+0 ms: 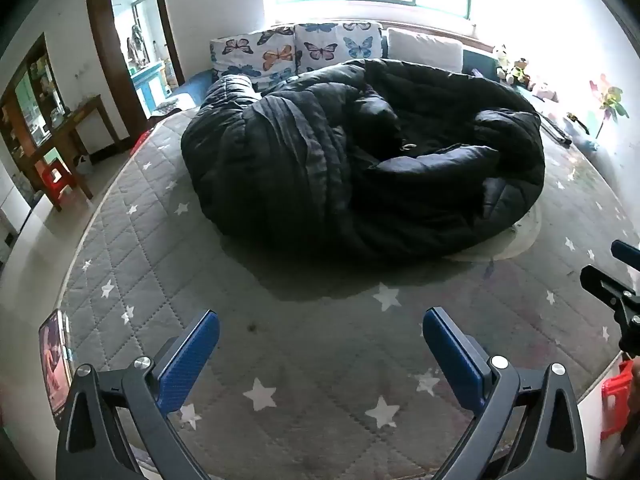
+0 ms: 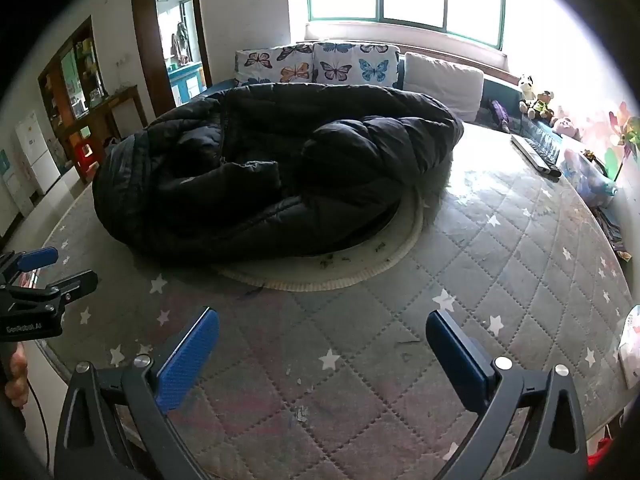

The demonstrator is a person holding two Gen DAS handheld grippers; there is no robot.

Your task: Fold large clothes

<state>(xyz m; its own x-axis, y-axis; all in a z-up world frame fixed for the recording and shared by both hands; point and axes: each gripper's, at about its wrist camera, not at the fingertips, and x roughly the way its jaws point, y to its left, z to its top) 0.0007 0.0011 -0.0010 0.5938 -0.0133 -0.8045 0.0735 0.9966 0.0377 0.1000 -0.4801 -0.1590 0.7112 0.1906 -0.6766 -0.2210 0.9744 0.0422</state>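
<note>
**Both claws released above the bed, coat untouched**

Your left gripper (image 1: 320, 332) tilts down over the star-quilted mattress (image 1: 320, 360), jaws spread wide with nothing between them. Your right gripper (image 2: 322, 334) tilts down likewise, jaws wide and empty; in the left view it shows at 3 o'clock. One black puffer coat (image 1: 360, 152) lies crumpled at 12 o'clock of both claws, well apart from them, partly over a pale round mat (image 2: 400, 256). Two butterfly cushions (image 2: 316, 64) and one plain pillow (image 2: 444, 78) stand behind it.
</note>
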